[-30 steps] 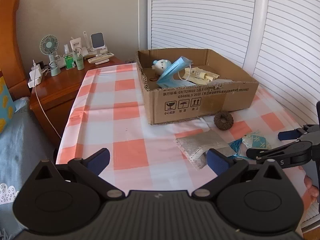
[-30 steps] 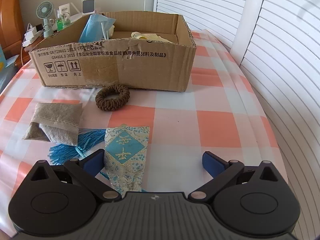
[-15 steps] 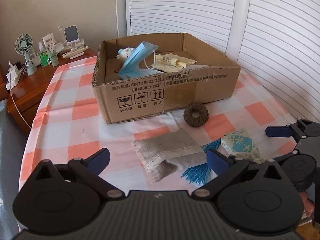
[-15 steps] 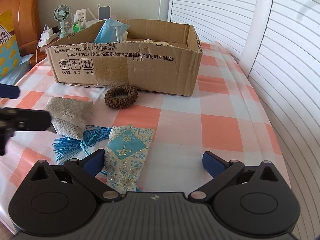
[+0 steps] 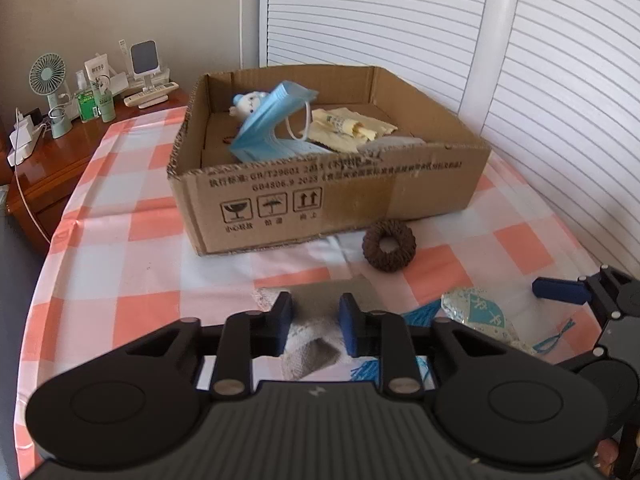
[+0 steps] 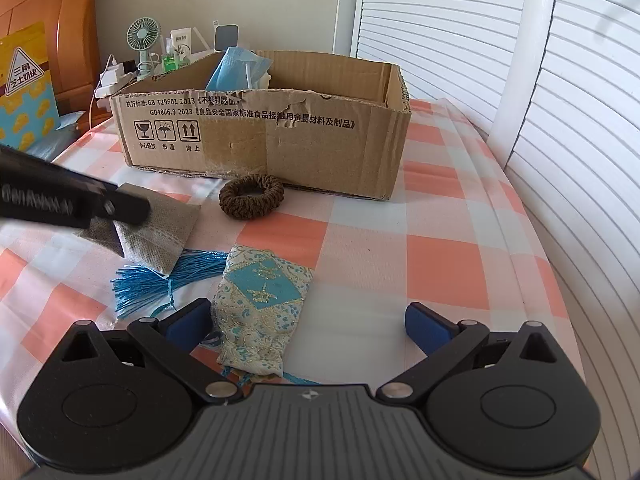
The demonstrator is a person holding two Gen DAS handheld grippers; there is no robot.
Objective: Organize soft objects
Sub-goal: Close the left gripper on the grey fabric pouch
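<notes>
A grey burlap pouch (image 5: 316, 340) lies on the checked tablecloth. My left gripper (image 5: 315, 322) has its blue pads closed on the pouch; it shows from the side in the right wrist view (image 6: 116, 216) over the pouch (image 6: 164, 228). A blue brocade sachet (image 6: 260, 304) with a blue tassel (image 6: 140, 284) lies before my right gripper (image 6: 308, 324), which is open and empty. A brown scrunchie (image 6: 251, 196) lies by the cardboard box (image 5: 320, 196), which holds a blue face mask (image 5: 272, 124), a small plush toy (image 5: 246, 104) and a yellow cloth (image 5: 348, 124).
A wooden nightstand (image 5: 52, 156) at the left holds a small fan (image 5: 50, 80), bottles and chargers. White louvred doors (image 5: 520, 60) stand behind and to the right. The table edge runs close on the right (image 6: 560, 280).
My left gripper has moved right and forward over the grey pouch and closed its jaws on it. The right gripper has stayed open, drawing back slightly.
</notes>
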